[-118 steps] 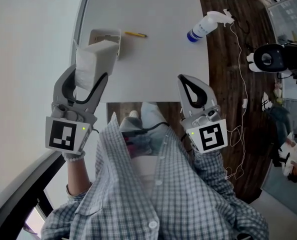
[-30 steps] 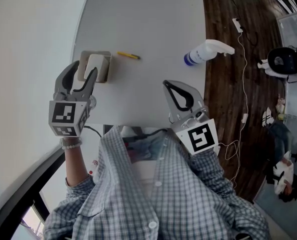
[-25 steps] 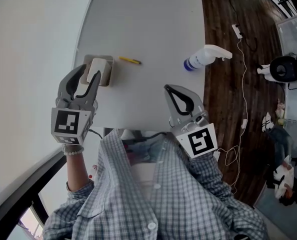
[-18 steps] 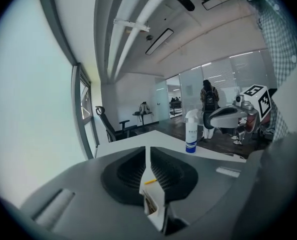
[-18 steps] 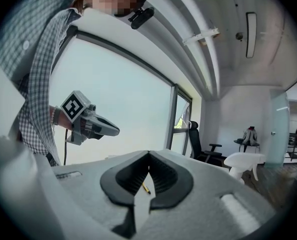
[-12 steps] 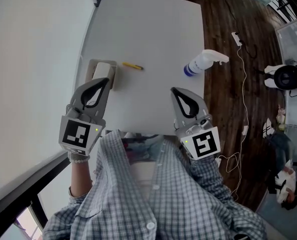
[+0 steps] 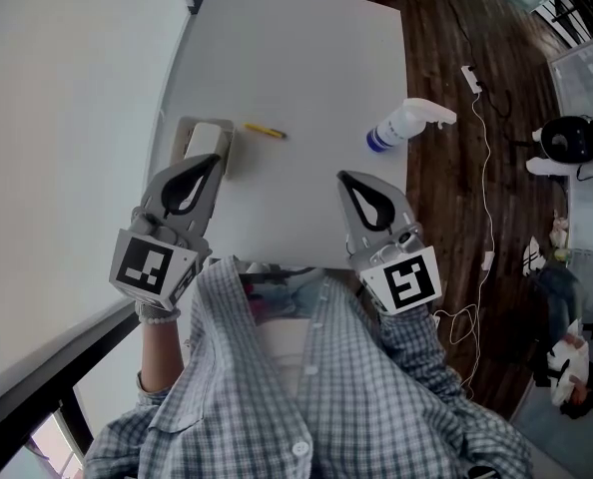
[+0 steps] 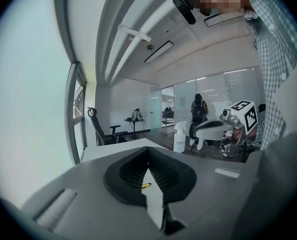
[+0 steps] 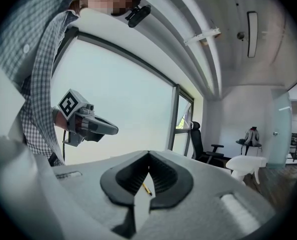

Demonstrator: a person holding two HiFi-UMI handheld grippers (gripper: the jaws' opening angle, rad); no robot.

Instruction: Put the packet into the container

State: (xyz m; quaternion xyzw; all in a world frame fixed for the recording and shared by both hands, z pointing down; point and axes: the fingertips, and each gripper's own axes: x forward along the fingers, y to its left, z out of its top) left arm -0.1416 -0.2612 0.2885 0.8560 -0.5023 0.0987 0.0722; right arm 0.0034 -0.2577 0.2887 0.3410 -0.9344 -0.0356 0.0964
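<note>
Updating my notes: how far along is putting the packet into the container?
Looks done: the packet sits inside the container. In hand: nothing, the left tongs and right tongs are both shut and empty. Left: apparently nothing.

Left gripper (image 7: 213, 160): fingers (image 8: 173, 176) pressed together, empty, aimed forward, tipped slightly down. Right gripper (image 7: 344, 177): likewise closed, empty, alongside.

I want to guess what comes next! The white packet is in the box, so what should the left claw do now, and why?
Probably just pull the left claw back from the container and rest it. The packet lies inside the container, and both the left claw and the right claw are shut and empty, so the job looks done.
</note>
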